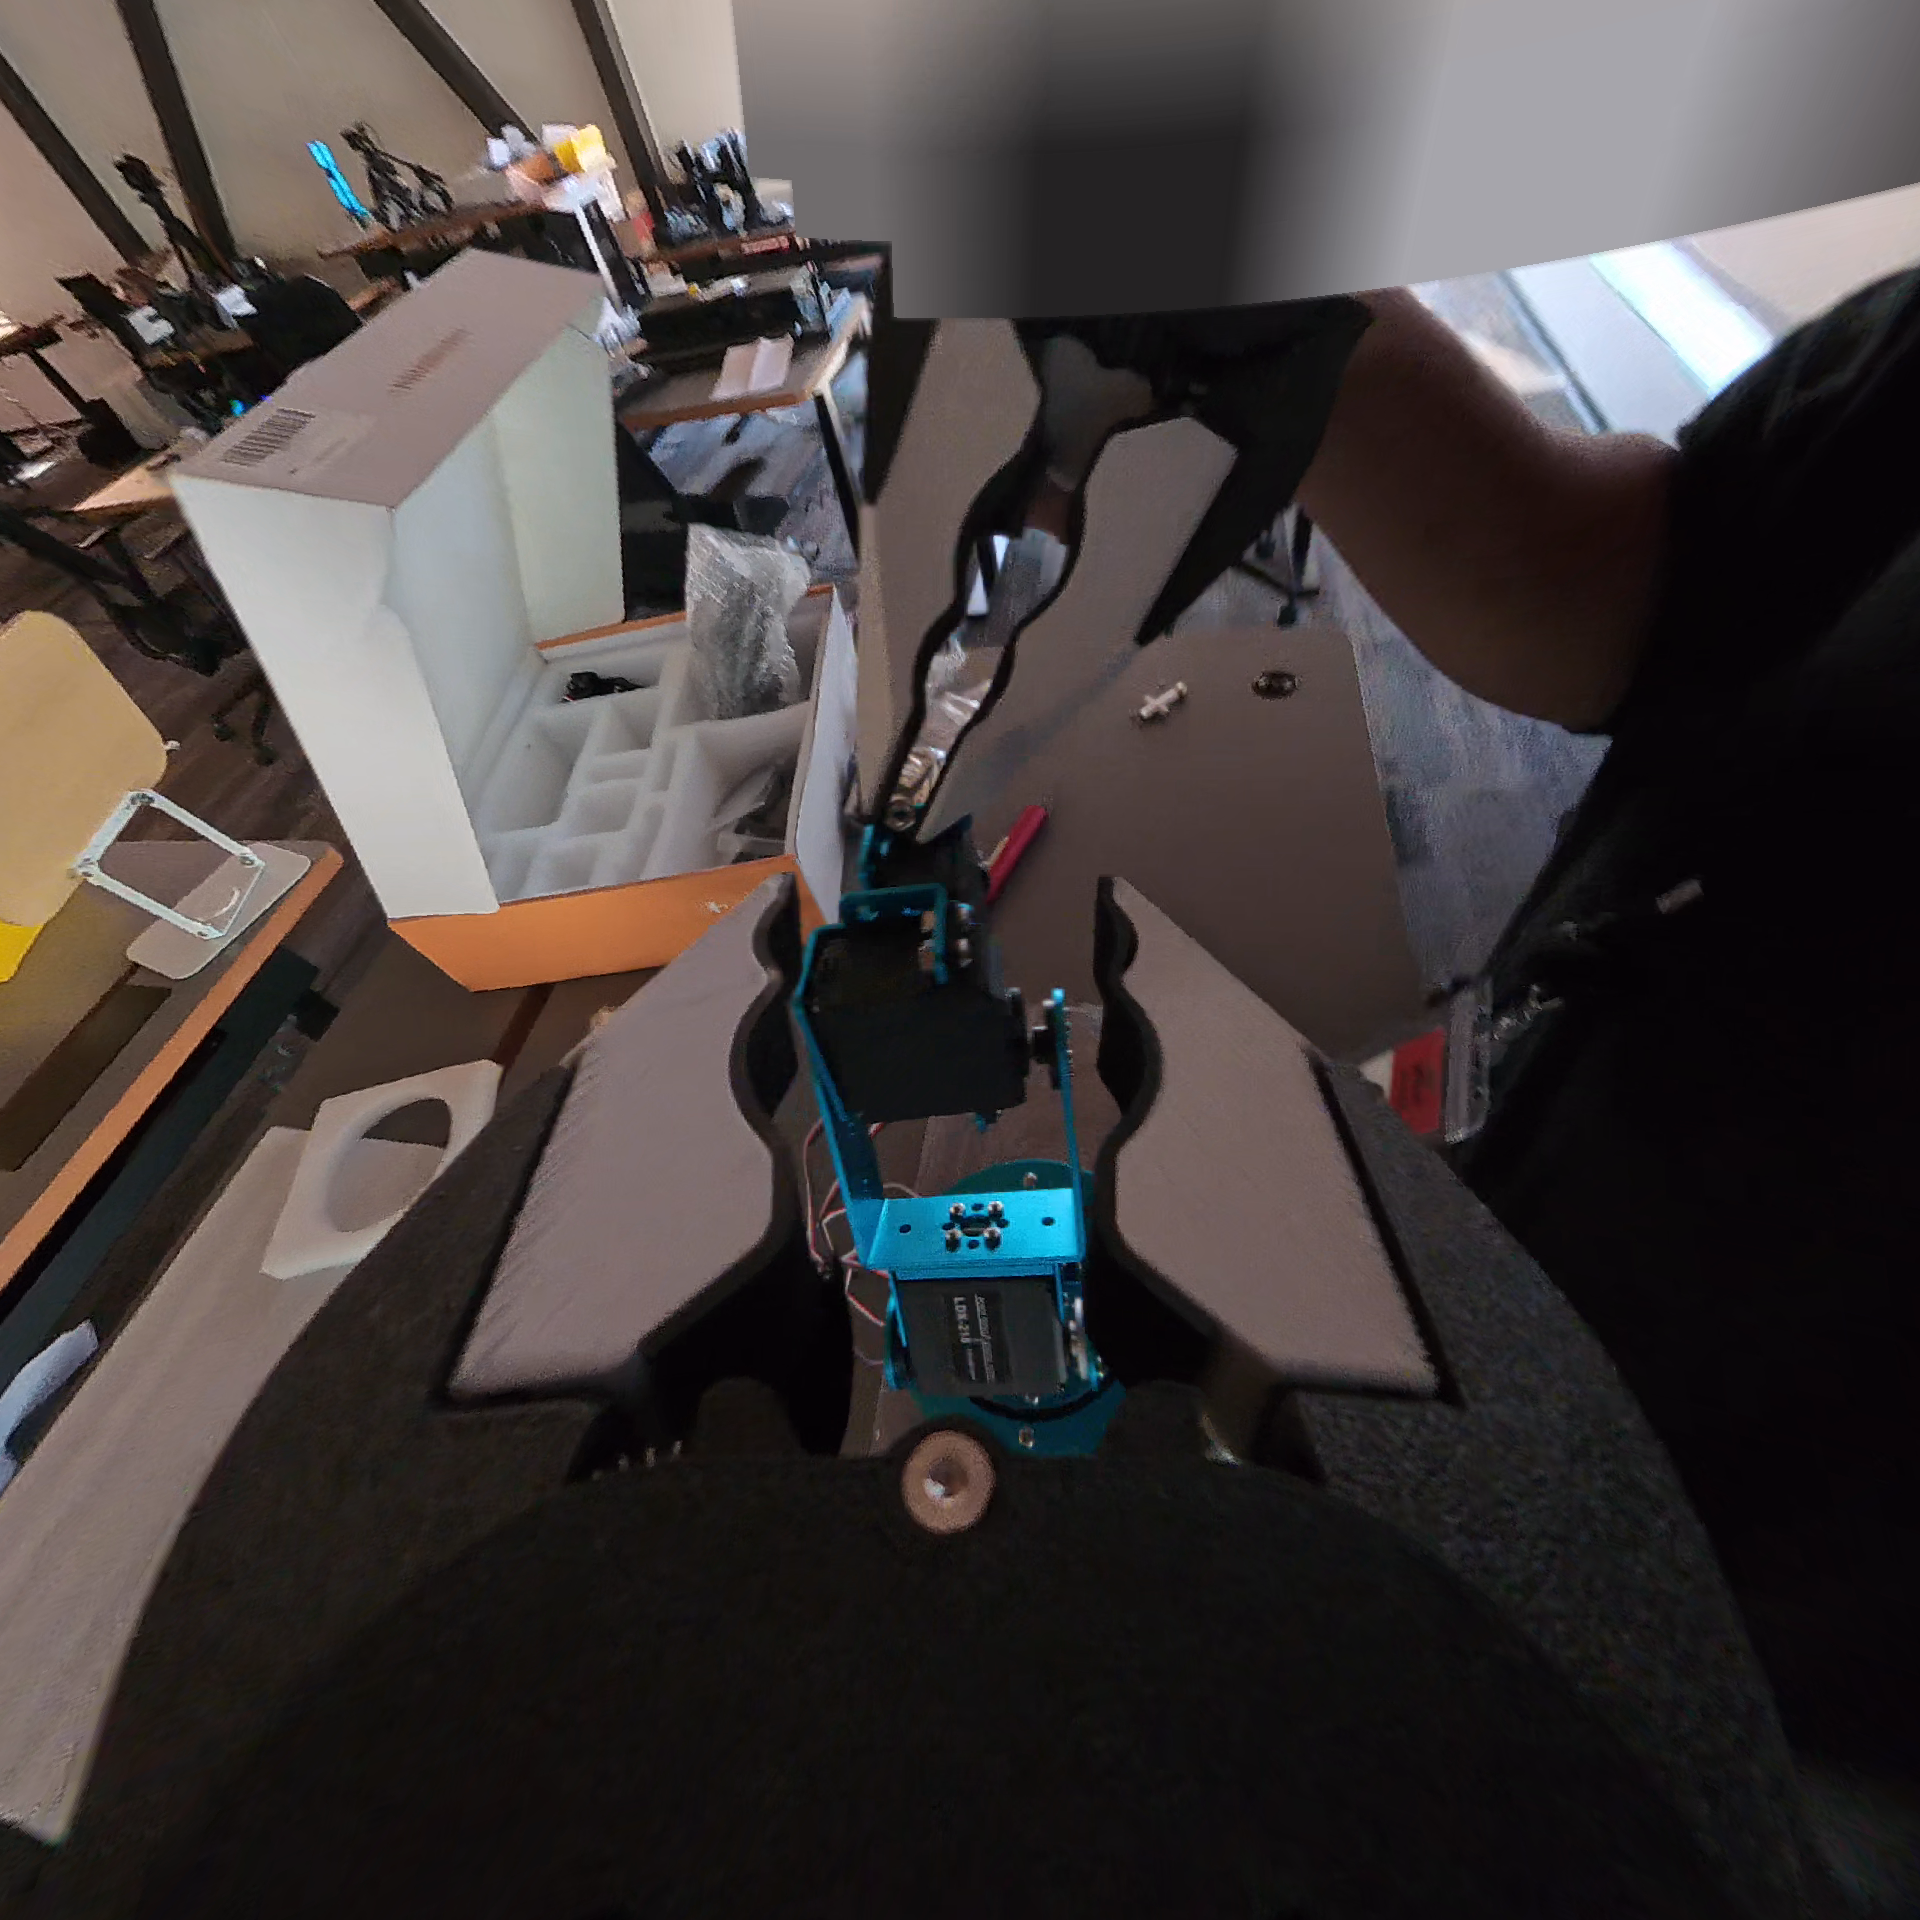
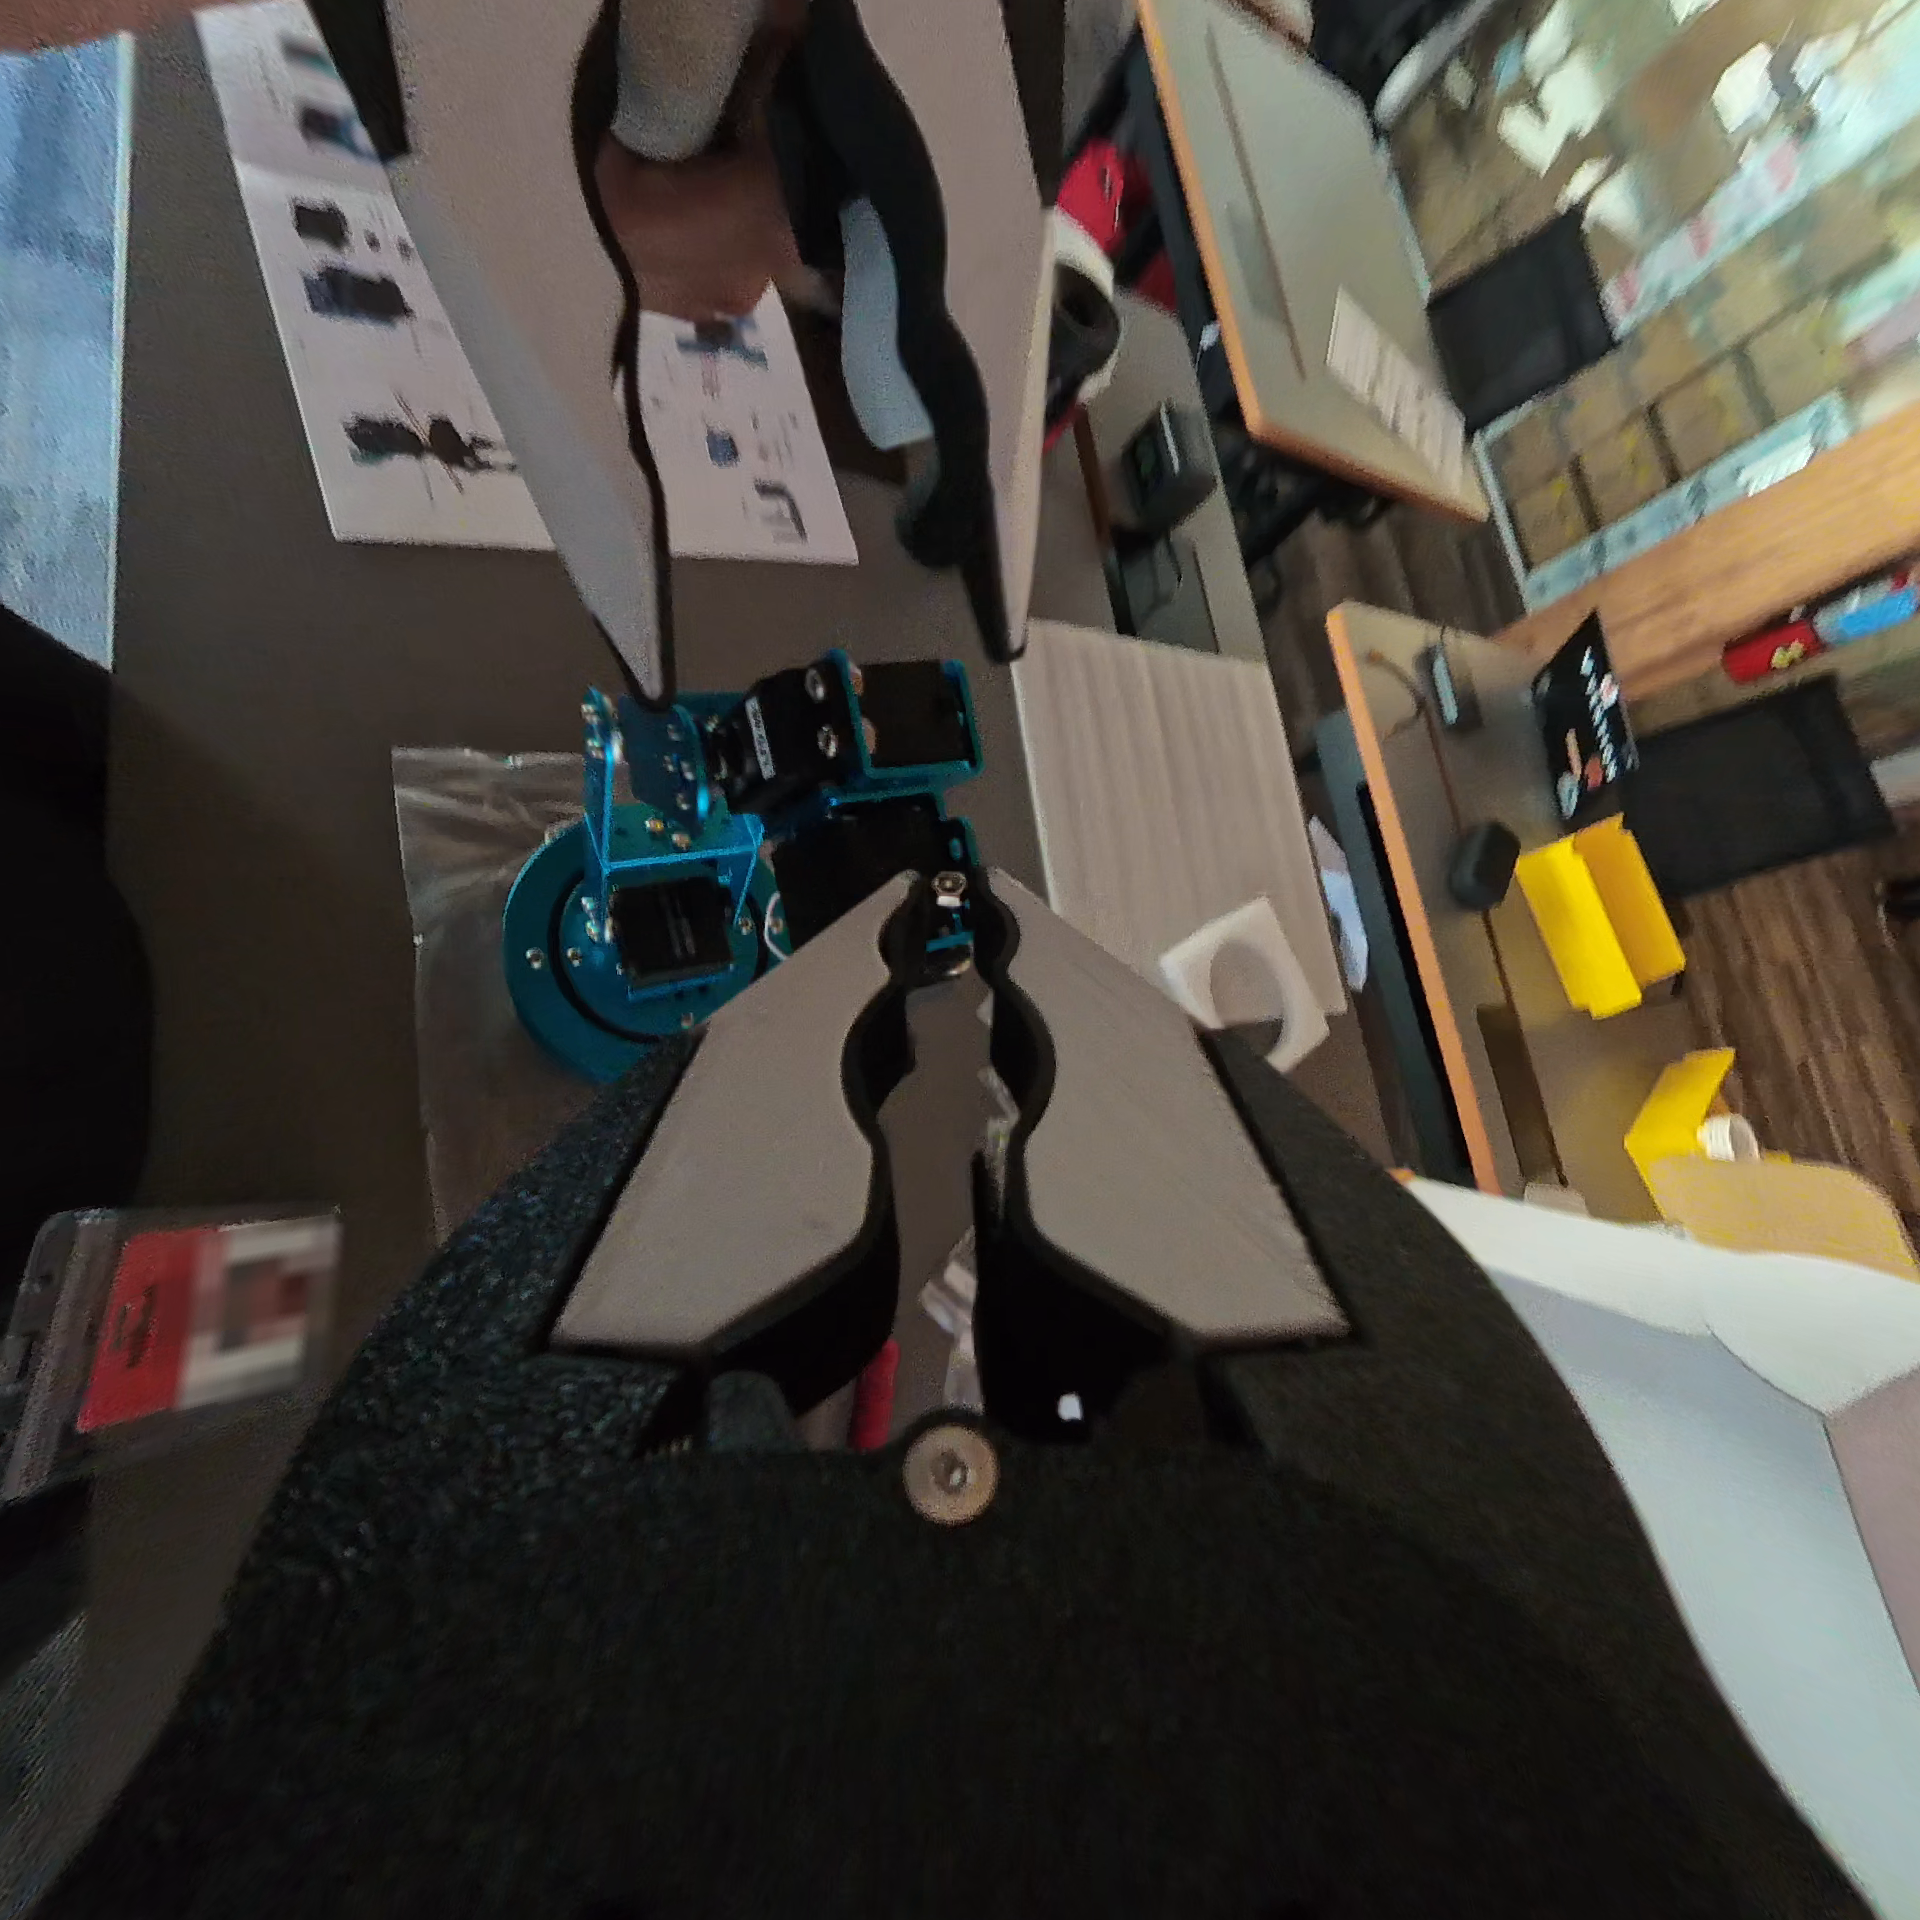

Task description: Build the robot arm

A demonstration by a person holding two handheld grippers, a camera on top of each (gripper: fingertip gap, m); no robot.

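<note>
I see the blue servo arm [image 1: 925, 1049] standing on its round base on the surface [image 2: 281, 644]. My left gripper [image 1: 940, 997] is spread wide around its bracket, apart from it. My right gripper [image 2: 951, 914] is closed on the arm's upper end. A white foam-lined box [image 1: 447, 582] sits behind.

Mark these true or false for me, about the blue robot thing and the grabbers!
1. The blue metal bracket arm with black motors sits between the left gripper's open fingers. True.
2. The right gripper is wide open, holding nothing. False: its fingers are shut on the arm's end.
3. The white cardboard box with foam insert is closed. False: it stands open.
4. White printed paper sheets lie on the table. True.
</note>
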